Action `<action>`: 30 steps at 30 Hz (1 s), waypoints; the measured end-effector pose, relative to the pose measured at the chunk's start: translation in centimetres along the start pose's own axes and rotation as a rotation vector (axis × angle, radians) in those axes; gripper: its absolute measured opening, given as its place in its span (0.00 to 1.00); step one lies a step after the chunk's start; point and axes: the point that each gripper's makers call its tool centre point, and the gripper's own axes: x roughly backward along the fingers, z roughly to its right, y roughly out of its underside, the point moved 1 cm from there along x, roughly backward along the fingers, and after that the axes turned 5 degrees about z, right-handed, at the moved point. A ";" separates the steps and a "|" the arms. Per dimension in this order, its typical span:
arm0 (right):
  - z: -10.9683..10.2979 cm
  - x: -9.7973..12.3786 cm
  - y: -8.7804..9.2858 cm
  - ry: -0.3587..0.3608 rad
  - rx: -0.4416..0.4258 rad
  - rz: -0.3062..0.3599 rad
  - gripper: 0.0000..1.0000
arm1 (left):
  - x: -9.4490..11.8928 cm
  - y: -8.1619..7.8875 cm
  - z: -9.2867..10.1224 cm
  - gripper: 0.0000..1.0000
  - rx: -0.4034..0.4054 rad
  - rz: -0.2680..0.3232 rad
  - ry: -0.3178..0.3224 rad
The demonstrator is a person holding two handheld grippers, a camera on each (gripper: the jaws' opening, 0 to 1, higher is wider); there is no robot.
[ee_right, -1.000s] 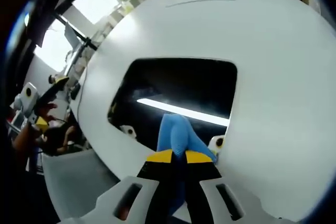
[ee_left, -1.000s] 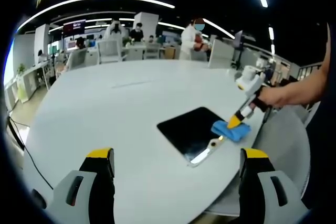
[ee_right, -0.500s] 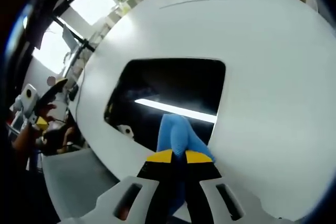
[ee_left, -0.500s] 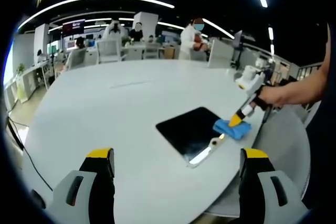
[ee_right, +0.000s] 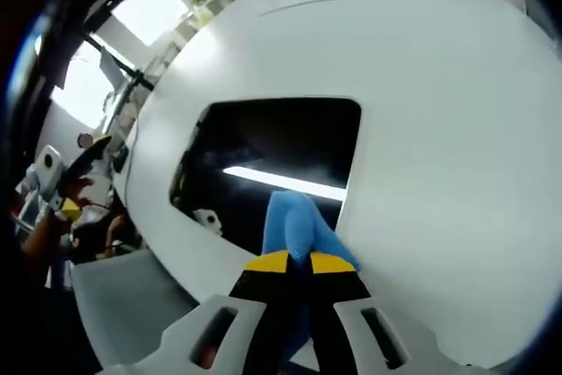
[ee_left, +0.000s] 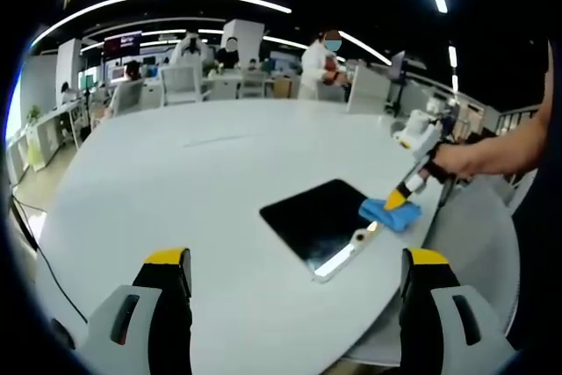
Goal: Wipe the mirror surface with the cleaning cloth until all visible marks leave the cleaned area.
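A dark rectangular mirror (ee_left: 314, 214) (ee_right: 263, 151) lies flat on the round white table (ee_left: 176, 182), near its right edge. It reflects a bright ceiling light strip. My right gripper (ee_right: 299, 263) is shut on a blue cleaning cloth (ee_right: 294, 227), which rests on the mirror's near right corner. In the left gripper view that right gripper (ee_left: 402, 199) shows held by a hand, pressing the blue cloth (ee_left: 387, 213) onto the mirror's right edge. My left gripper (ee_left: 294, 270) hangs open over the table's near side, well short of the mirror.
The table's edge (ee_left: 439, 243) runs close past the mirror on the right. Chairs (ee_left: 184, 83) stand at the far side, and several people (ee_left: 320, 63) are at desks behind. In the right gripper view my left gripper (ee_right: 66, 177) shows at the left.
The cloth has slid rightward along the mirror toward its right edge. The left gripper has not moved.
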 end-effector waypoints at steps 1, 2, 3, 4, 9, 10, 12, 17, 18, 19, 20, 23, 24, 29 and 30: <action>0.0 0.0 0.0 0.002 0.001 -0.001 0.02 | 0.0 0.0 0.0 1.00 0.001 0.000 0.000; 0.0 0.0 0.0 0.002 0.001 -0.001 0.02 | 0.0 0.0 0.0 1.00 0.001 0.000 0.001; 0.0 0.0 0.0 0.003 0.000 -0.001 0.02 | 0.0 0.0 0.0 1.00 0.001 0.000 0.001; 0.1 0.0 0.0 0.002 -0.003 -0.002 0.01 | 0.0 0.1 0.0 1.00 0.001 0.000 0.001; 0.2 -0.1 -0.3 0.006 -0.007 0.001 0.01 | -0.1 0.2 0.1 1.00 0.004 -0.002 0.001; 0.2 -0.1 -0.4 0.006 -0.008 0.002 0.01 | -0.1 0.2 0.1 1.00 0.005 -0.002 0.001; 0.2 -0.2 -0.5 0.006 -0.010 0.003 0.01 | -0.1 0.2 0.1 1.00 0.007 -0.001 0.000; 0.4 -0.3 -0.9 0.007 -0.012 0.008 0.01 | -0.1 0.2 0.1 1.00 0.008 -0.001 0.001; 0.4 -0.3 -1.0 0.006 -0.013 0.008 0.01 | -0.1 0.2 0.1 1.00 0.009 0.000 0.001; 0.5 -0.4 -1.0 0.006 -0.013 0.009 0.01 | -0.1 0.2 0.1 1.00 0.009 -0.001 0.001; 0.5 -0.4 -1.1 0.006 -0.012 0.010 0.01 | -0.1 0.2 0.1 1.00 0.009 -0.001 0.001; 0.6 -0.5 -1.4 0.007 -0.009 0.010 0.01 | -0.1 0.3 0.1 1.00 0.009 -0.005 0.000; 0.7 -0.5 -1.5 0.007 -0.009 0.010 0.01 | -0.2 0.4 0.1 1.00 0.009 -0.006 0.000; 0.8 -0.7 -1.9 0.007 -0.006 0.008 0.01 | -0.3 0.6 0.1 1.00 0.005 -0.015 0.007; 0.8 -0.8 -2.1 0.008 -0.001 0.008 0.01 | -0.3 0.7 0.1 1.00 0.005 -0.016 0.007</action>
